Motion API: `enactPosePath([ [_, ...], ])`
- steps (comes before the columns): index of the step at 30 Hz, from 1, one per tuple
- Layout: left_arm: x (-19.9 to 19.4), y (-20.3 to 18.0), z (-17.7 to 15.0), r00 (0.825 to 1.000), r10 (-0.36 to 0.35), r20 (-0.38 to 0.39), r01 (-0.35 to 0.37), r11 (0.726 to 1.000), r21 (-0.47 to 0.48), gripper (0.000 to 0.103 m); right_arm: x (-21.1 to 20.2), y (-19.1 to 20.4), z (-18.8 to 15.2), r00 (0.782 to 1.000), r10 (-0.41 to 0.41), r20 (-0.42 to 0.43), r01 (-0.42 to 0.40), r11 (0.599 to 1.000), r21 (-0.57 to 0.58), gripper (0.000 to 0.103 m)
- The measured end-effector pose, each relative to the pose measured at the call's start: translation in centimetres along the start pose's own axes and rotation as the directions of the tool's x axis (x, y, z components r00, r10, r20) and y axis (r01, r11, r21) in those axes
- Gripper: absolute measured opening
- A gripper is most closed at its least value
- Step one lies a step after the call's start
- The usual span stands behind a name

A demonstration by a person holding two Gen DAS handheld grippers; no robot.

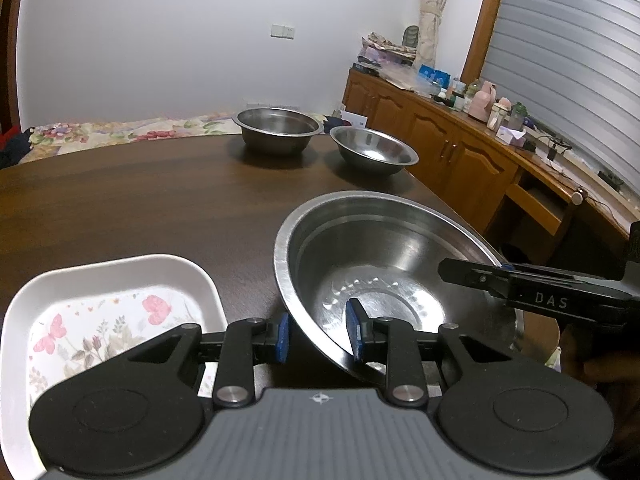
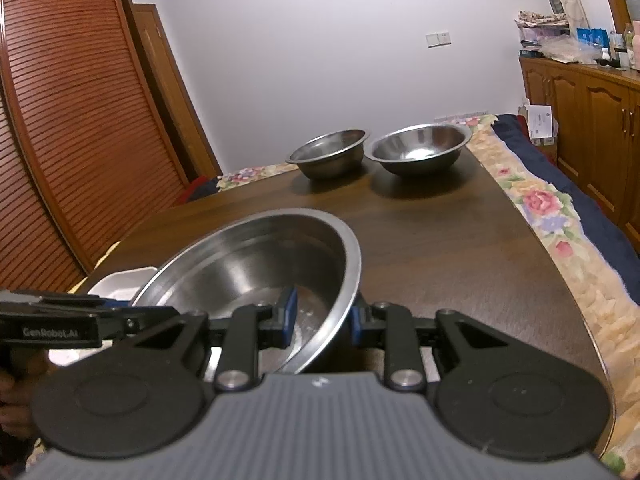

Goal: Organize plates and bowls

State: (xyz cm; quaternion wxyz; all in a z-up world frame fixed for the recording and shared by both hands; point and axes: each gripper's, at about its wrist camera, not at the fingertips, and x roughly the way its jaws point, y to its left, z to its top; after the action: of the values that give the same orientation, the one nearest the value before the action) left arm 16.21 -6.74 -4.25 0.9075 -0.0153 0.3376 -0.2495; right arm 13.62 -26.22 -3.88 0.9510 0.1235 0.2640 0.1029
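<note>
A large steel bowl (image 1: 384, 264) (image 2: 248, 264) sits tilted near the table's front, held at opposite rims. My left gripper (image 1: 318, 336) (image 2: 116, 306) is shut on its near-left rim, one blue pad outside the wall and one inside. On the other side, my right gripper (image 2: 323, 316) (image 1: 496, 274) is shut on the rim the same way. A white rectangular dish (image 1: 112, 312) (image 2: 124, 284) with a butterfly and flower print lies just left of the bowl. Two smaller steel bowls (image 1: 278, 130) (image 1: 374, 152) (image 2: 328, 152) (image 2: 420, 148) stand side by side at the far edge.
The dark wooden table (image 1: 140, 200) (image 2: 460, 240) curves away at the right. A wooden sideboard (image 1: 460, 152) loaded with bottles runs along the right wall. Floral bedding (image 2: 540, 208) lies beyond the table, and a louvred wardrobe (image 2: 60, 120) stands at the left.
</note>
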Motion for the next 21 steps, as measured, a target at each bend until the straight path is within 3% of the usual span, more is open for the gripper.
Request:
enactPosePath([
  [3,-0.2,0.3,0.1,1.000,0.005,0.010,-0.004,1.000,-0.009,0.046,0.0,-0.1,0.3,1.000,-0.015,-0.002,0.015,1.000,-0.010,0.035],
  [8,-0.8,1.2,0.5,1.000,0.014,0.026,-0.013,1.000,-0.024,0.053,-0.7,0.0,1.0,0.999,-0.028,0.024,0.029,0.999,-0.026,0.042],
  [14,-2.1,2.1,2.2,0.997,0.039,0.065,-0.037,0.999,-0.029,0.054,-1.8,0.0,3.1,0.998,-0.045,0.053,0.048,0.997,-0.059,0.044],
  [21,-3.1,3.2,5.5,0.991,0.066,0.117,-0.067,0.998,-0.001,0.058,-0.9,1.6,8.7,0.995,-0.034,0.090,0.052,0.977,-0.206,0.045],
])
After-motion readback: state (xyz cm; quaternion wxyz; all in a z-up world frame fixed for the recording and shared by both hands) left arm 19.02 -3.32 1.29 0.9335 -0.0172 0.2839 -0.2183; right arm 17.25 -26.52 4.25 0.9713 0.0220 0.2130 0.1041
